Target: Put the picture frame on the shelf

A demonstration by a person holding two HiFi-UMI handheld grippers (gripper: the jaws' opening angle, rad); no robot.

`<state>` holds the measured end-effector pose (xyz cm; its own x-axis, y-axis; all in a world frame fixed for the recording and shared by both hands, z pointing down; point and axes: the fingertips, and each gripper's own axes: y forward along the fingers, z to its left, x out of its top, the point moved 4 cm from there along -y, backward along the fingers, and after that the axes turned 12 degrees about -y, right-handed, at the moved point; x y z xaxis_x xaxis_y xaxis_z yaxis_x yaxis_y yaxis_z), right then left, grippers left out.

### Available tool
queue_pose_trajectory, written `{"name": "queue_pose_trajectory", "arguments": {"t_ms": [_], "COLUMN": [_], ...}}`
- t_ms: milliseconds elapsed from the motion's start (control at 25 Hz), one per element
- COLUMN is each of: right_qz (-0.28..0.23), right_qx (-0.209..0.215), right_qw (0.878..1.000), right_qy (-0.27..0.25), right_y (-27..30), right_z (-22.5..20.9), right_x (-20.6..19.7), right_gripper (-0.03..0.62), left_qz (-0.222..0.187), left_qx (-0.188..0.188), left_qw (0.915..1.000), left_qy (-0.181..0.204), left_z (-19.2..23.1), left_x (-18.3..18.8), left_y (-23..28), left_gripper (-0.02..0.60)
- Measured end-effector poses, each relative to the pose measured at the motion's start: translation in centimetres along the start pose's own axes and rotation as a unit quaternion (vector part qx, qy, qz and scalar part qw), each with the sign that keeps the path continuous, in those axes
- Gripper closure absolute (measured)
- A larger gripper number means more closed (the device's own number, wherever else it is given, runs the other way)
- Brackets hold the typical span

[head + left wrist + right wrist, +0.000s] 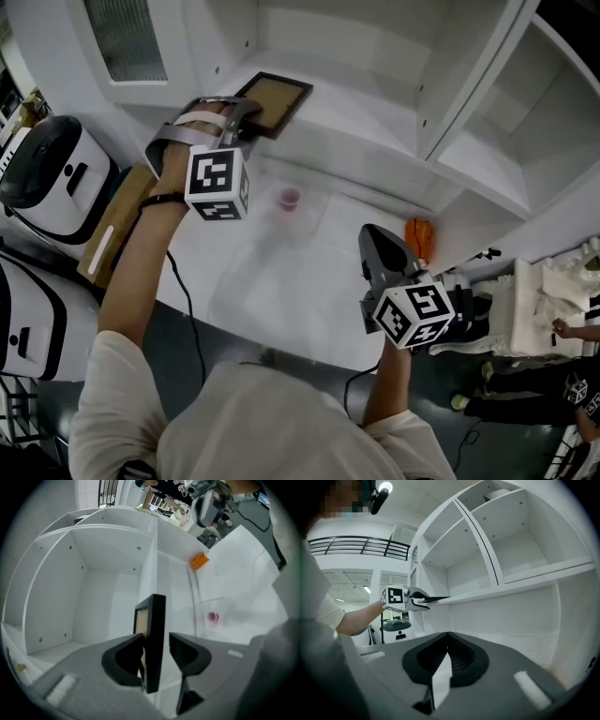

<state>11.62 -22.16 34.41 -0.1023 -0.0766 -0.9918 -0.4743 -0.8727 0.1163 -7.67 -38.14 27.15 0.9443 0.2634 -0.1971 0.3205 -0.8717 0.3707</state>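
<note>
Release step, by the look of it: dark-rimmed rectangular picture frame with a brown board face (274, 103) lies on the white shelf (375, 127). Left tongs (156, 641) stand apart around its edge, daylight on one side. Right tongs (447, 639) are pressed together, empty. Next, I'd say: draw the left straight back without dragging the frame.

Head cam: I look steeply down, shelf (375, 117) at 12 o'clock. Left gripper cam sits close, facing into a shelf bay. Right gripper cam looks near level from further back; shares left gripper (423, 601), 10 o'clock, with head.
</note>
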Motion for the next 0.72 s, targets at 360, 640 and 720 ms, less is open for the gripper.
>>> {"name": "queue_pose_trajectory", "arguments": {"t_ms": [360, 640, 720], "right_qz": [0.002, 0.002, 0.002], "right_qx": [-0.010, -0.012, -0.015], "right_qw": [1.000, 1.000, 1.000], "right_qy": [0.002, 0.003, 0.003], "right_y": [-0.4, -0.3, -0.4], "right_z": [-0.3, 0.0, -0.1], "right_x": [-0.1, 0.0, -0.1], "right_gripper": [0.589, 0.589, 0.589], "left_qz": [0.001, 0.002, 0.001], "left_qx": [-0.006, -0.012, -0.014], "left_qw": [1.0000, 0.9999, 0.9999], "left_qy": [0.002, 0.009, 0.008], "left_z": [0.0, 0.2, 0.1], "left_x": [0.0, -0.3, -0.4], "left_y": [0.7, 1.5, 1.7], "left_gripper": [0.387, 0.359, 0.353]}}
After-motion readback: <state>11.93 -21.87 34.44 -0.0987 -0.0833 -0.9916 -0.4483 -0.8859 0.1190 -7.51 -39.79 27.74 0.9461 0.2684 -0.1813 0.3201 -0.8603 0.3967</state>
